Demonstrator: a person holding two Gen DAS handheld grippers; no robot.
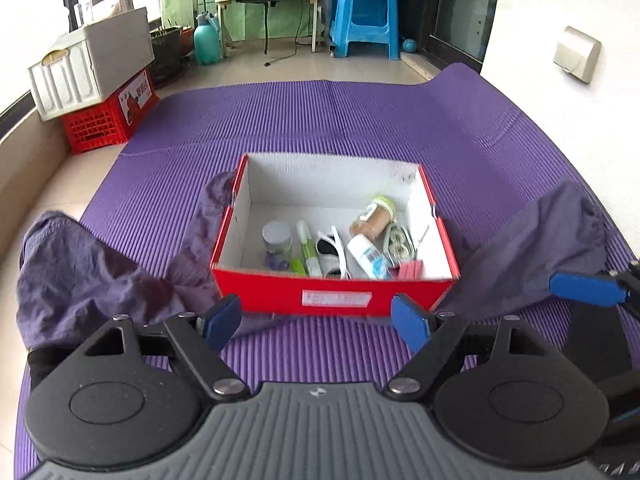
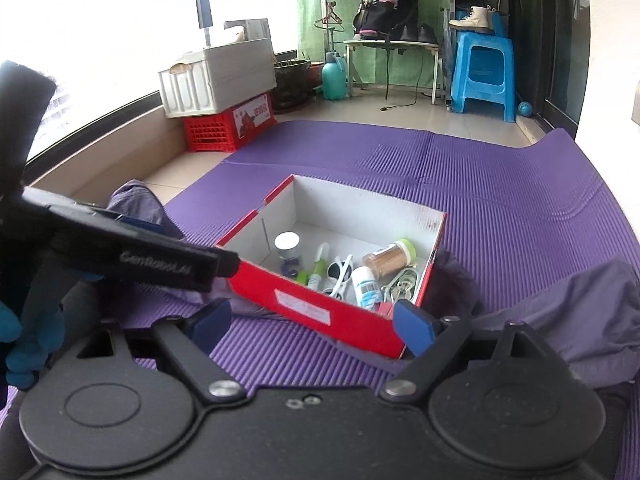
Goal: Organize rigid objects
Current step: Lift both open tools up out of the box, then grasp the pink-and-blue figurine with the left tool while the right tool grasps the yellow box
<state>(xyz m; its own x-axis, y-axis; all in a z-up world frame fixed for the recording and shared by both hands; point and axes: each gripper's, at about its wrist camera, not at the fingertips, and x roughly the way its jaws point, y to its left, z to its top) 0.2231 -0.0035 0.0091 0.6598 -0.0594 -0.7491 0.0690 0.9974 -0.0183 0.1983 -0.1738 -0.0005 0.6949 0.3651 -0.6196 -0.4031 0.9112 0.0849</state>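
A red shoebox (image 1: 336, 300) with a white inside sits on a purple mat (image 1: 320, 128). It holds a small clear jar (image 1: 277, 240), a green marker (image 1: 306, 250), white sunglasses (image 1: 332, 254), a white bottle (image 1: 368, 258), a brown spice jar (image 1: 374, 220) and a metal tin (image 1: 400, 242). My left gripper (image 1: 318, 322) is open and empty, just in front of the box's near wall. My right gripper (image 2: 312, 326) is open and empty at the box's near corner (image 2: 320, 312). The left gripper's body (image 2: 160, 264) crosses the right wrist view.
A grey-purple cloth (image 1: 80, 280) lies crumpled left of the box, and more of it (image 1: 540, 248) lies to the right. A red crate (image 1: 108, 116) with a white bin (image 1: 92, 64) stands at the far left. A blue stool (image 1: 366, 16) stands behind.
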